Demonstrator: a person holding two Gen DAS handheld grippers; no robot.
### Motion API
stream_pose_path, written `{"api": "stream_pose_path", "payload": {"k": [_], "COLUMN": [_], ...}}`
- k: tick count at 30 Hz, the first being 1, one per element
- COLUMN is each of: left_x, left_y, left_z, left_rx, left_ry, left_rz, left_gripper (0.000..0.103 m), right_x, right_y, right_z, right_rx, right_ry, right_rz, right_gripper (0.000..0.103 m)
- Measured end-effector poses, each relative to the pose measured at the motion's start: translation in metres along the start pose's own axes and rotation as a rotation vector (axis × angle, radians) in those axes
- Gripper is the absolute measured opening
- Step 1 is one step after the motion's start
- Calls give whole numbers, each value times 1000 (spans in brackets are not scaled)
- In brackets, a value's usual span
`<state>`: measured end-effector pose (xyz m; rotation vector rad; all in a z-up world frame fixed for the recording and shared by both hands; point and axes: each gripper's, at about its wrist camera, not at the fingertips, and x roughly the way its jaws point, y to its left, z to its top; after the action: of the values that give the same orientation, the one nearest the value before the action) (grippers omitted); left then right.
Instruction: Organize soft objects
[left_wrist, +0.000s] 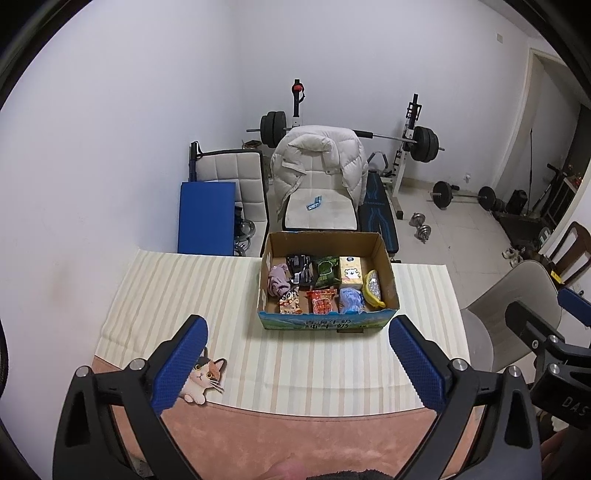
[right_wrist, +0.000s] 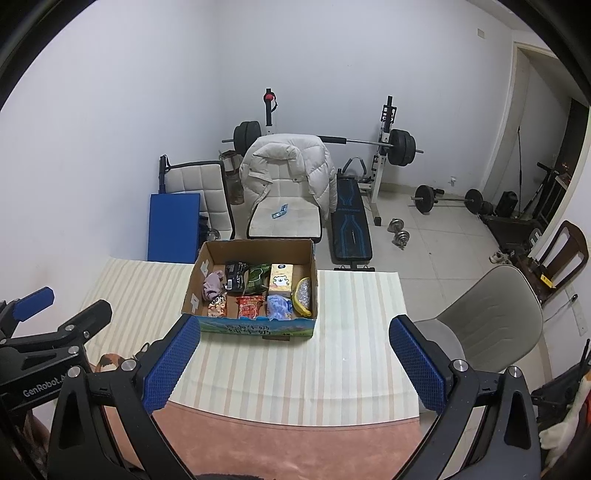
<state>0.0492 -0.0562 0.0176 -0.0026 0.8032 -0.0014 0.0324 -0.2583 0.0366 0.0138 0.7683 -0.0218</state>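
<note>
Soft objects packed in open cardboard box (left_wrist: 328, 275), sitting on striped cloth (left_wrist: 177, 295) on the bench, ahead of both tongs and touching neither.

Box contents, seen from left tongs: purple cloth bundle (left_wrist: 279, 282) far left, black packet (left_wrist: 301, 267), green packet (left_wrist: 327, 271), yellow carton with bear print (left_wrist: 350, 272), yellow pouch with silver glitter face (left_wrist: 373, 290) at right wall. Front row: cartoon snack bag (left_wrist: 289, 301), red packet (left_wrist: 322, 301), blue plush item (left_wrist: 351, 300). All inside box walls, packed side by side.

Left tongs (left_wrist: 297, 365) wide open, blue pads spread, nothing between them but cloth. Box straight ahead, slightly right of centre line, well clear of the tips. Cat-shaped plush (left_wrist: 203, 376) lying flat on the bench at cloth's near edge, just beside left pad and partly hidden behind it; contact not resolvable.

Right tongs (right_wrist: 295, 365) also wide open and empty. From this side, box (right_wrist: 255, 273) ahead and left of centre, near left pad tip in view but farther back on the bench. Cat plush mostly hidden behind the left finger; only an orange-black patch (right_wrist: 109, 360) visible.

Both tongs angled down toward the bench, side by side, each visible at the edge of the other's view.
</note>
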Motion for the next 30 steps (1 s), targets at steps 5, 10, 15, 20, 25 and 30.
{"api": "stream_pose_path", "payload": {"k": [5, 10, 15, 20, 25, 30], "left_x": [-4, -5, -5, -5, -5, -5], "left_y": [1, 1, 2, 2, 2, 1], "left_z": [0, 0, 1, 2, 3, 3], "left_rx": [-4, -5, -3, -10, -15, -17], "left_ry": [-8, -10, -7, -8, -4, -5], "left_rz": [3, 2, -1, -5, 0, -1], "left_gripper": [101, 101, 101, 101, 101, 101], "right_x": [0, -2, -1, -2, -1, 0], "right_y": [0, 0, -1, -1, -1, -1], "right_z": [0, 0, -1, -1, -1, -2], "right_rx": [2, 7, 9, 9, 13, 13], "right_ry": [-5, -12, -12, -13, -6, -8], "right_rz": [-7, -12, -14, -12, -10, -11], "right_gripper": [103, 103, 103, 103, 103, 103]}}
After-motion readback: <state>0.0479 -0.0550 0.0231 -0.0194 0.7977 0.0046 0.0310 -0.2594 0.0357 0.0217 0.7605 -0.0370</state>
